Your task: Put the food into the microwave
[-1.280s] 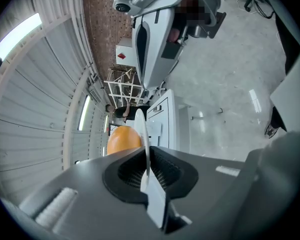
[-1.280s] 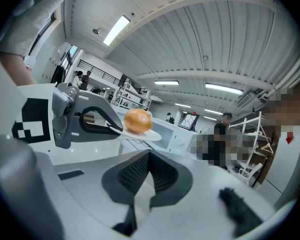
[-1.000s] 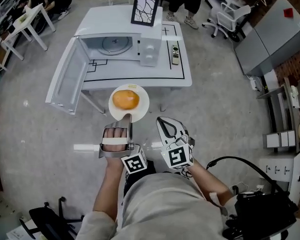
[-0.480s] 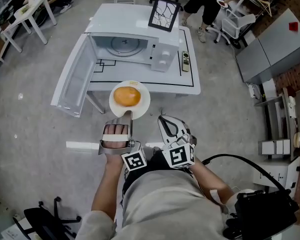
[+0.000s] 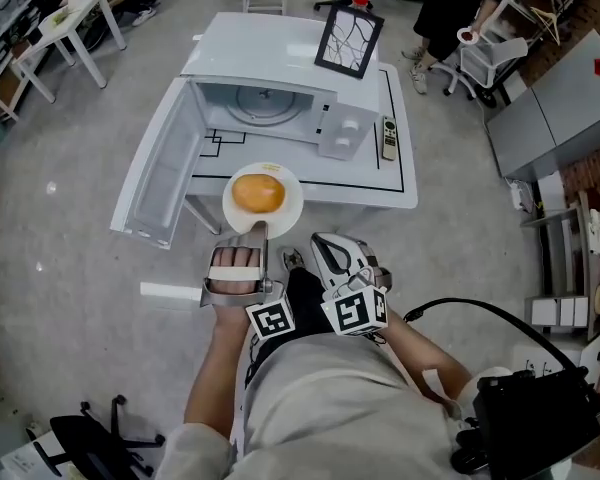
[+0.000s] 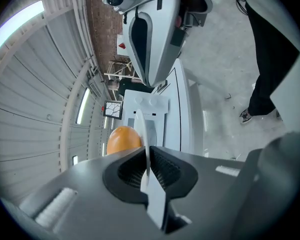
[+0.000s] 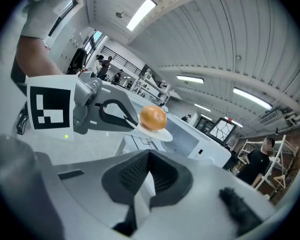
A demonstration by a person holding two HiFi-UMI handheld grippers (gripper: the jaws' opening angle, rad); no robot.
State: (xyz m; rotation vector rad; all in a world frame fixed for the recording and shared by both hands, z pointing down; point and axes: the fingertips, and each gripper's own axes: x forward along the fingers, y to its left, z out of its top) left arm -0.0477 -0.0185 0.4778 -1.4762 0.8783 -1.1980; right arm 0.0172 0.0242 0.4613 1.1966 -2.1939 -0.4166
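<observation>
Orange and round, the food (image 5: 258,192) sits mid-plate in the head view. The white plate (image 5: 291,208) is held in the air just in front of the microwave (image 5: 280,103). The microwave's door (image 5: 165,173) is swung wide open to the cavity's left. The left tongs (image 5: 257,230) grip the plate's near rim. The right tongs (image 5: 330,253) hang to the right of them, farther from the microwave, carrying nothing. I judge this to be the carry step: the food is lifted but not yet inside. The next move calls for keeping the plate level, clearing the surface (image 5: 385,183) edge and entering the cavity without clipping the door. Whether the food is a bun or a fruit I cannot tell.

In the left gripper view the plate (image 6: 143,134) shows edge-on. The left tongs (image 6: 147,166) are clenched on its rim, and the food (image 6: 122,140) peeks past one side. The microwave (image 6: 145,103) lies beyond, its cavity mostly screened by the plate. The right tongs (image 6: 150,34) loom at the top, cut off by the frame.

In the right gripper view the right tongs (image 7: 149,171) are closed on nothing. Beyond them the left tongs (image 7: 115,115) hold the plate (image 7: 160,134) with the food (image 7: 153,118) on it, short of the microwave (image 7: 190,141). The microwave's cavity is too dim and partly blocked to read.
</observation>
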